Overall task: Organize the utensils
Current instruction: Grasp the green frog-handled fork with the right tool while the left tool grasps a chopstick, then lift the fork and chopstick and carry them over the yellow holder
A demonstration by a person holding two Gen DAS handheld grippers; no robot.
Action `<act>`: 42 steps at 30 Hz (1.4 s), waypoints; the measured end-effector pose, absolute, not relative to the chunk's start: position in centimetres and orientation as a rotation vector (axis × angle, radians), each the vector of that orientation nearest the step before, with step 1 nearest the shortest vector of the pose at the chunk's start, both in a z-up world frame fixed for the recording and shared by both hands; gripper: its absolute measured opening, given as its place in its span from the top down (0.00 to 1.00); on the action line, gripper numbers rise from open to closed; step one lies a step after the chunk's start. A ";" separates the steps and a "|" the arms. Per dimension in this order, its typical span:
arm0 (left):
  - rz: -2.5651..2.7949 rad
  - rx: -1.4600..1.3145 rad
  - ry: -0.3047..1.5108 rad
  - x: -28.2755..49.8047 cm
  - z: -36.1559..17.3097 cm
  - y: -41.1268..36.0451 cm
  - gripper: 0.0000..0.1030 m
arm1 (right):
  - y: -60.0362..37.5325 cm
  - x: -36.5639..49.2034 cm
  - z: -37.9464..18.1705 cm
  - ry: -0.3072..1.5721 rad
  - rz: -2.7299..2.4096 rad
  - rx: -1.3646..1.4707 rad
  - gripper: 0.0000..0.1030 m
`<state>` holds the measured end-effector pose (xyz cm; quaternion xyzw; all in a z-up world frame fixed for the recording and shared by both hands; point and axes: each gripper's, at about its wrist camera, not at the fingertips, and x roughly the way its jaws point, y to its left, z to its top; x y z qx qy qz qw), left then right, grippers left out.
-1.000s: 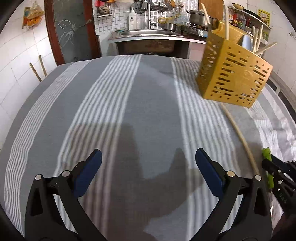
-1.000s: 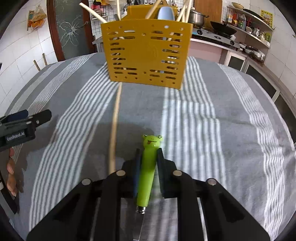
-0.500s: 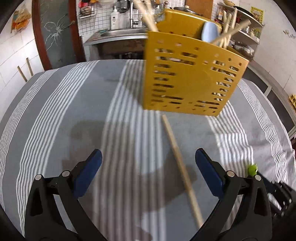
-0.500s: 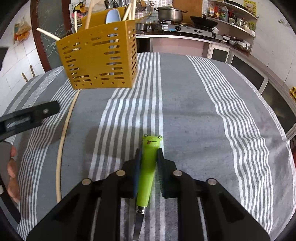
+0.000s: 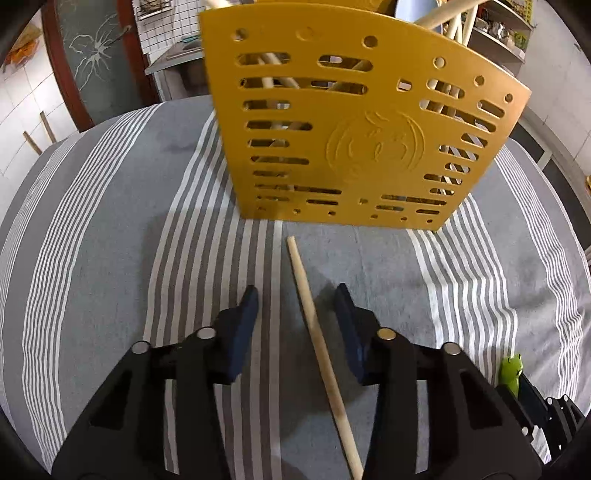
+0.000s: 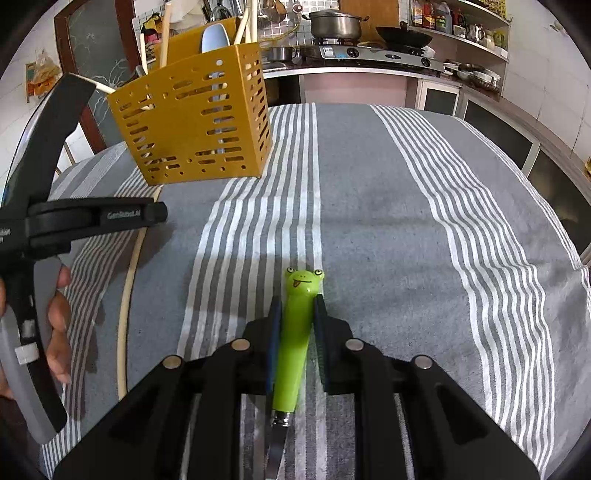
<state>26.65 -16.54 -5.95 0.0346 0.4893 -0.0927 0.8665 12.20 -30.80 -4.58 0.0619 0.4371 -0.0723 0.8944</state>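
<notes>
A yellow slotted utensil holder [image 5: 354, 133] stands on the striped cloth, with wooden sticks and a blue spoon in it; it also shows in the right wrist view [image 6: 195, 114]. A long wooden stick [image 5: 317, 332] lies on the cloth in front of the holder. My left gripper [image 5: 297, 306] is open, its fingers on either side of the stick, not touching it. My right gripper [image 6: 297, 314] is shut on a green frog-handled utensil [image 6: 295, 339], whose metal end points back under the gripper. The stick also shows at the left in the right wrist view [image 6: 127, 280].
The grey cloth with white stripes [image 6: 406, 221] covers the table. A kitchen counter with a stove and pot [image 6: 340, 26] stands behind. The left gripper body and a hand [image 6: 59, 229] fill the left of the right wrist view. The frog handle [image 5: 511, 369] shows at the lower right of the left wrist view.
My left gripper has moved up to the holder and over the stick, and its fingers have narrowed around it. My right gripper still holds the frog utensil and has swung right.
</notes>
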 end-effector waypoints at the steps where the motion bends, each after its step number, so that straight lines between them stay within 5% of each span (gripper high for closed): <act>1: -0.197 0.075 1.029 26.8 -5.9 -16.7 0.69 | -30.8 12.3 -4.6 0.913 -0.152 0.128 0.83; 8: -0.224 0.102 1.014 27.3 -5.7 -17.0 0.91 | -30.8 12.7 -4.5 0.928 -0.172 0.153 0.84; 12: -0.252 0.084 0.993 25.9 -5.7 -15.8 0.95 | -30.4 12.2 -4.5 0.920 -0.182 0.148 0.84; 42: -0.326 -0.063 0.619 14.2 4.2 -4.5 0.96 | -26.8 6.1 3.4 0.551 -0.167 0.190 0.85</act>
